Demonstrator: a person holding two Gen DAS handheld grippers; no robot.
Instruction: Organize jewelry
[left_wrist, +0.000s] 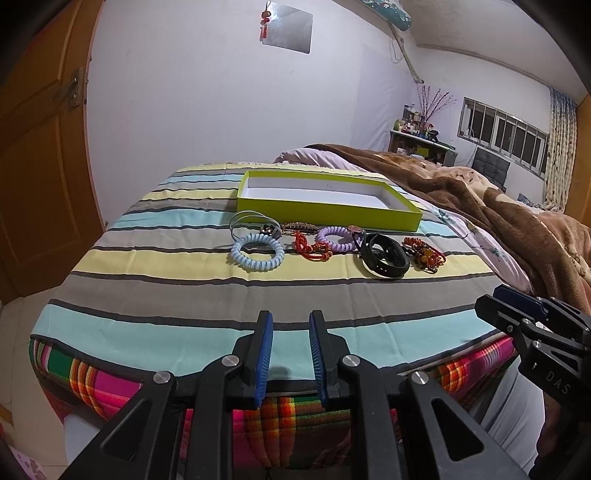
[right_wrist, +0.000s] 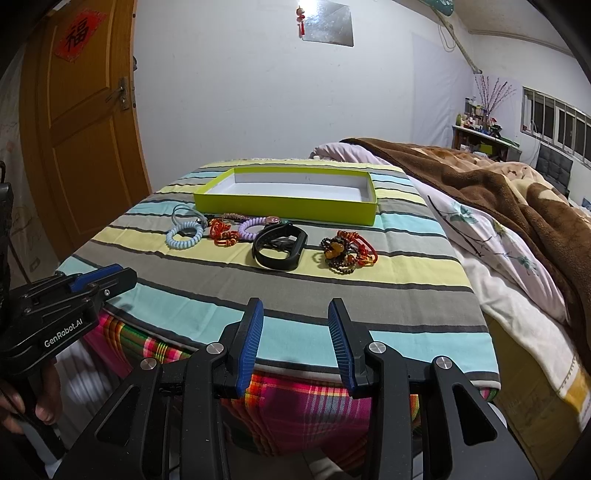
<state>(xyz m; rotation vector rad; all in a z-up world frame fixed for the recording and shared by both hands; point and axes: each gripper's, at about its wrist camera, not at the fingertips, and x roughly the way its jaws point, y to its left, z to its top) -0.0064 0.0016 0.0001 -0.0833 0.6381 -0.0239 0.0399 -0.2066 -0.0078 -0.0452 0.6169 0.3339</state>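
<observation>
Striped bedcover (left_wrist: 184, 266), half-hidden trinkets (left_wrist: 295, 227) behind coil bands (left_wrist: 257, 252), both claws (left_wrist: 291, 356) (right_wrist: 295, 345) parted, empty.

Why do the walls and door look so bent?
Left wrist view: wide lens bows the door, corners go black, glare on the wall mirror. Right wrist view: same bending, door curves; green box stays sharp.
</observation>
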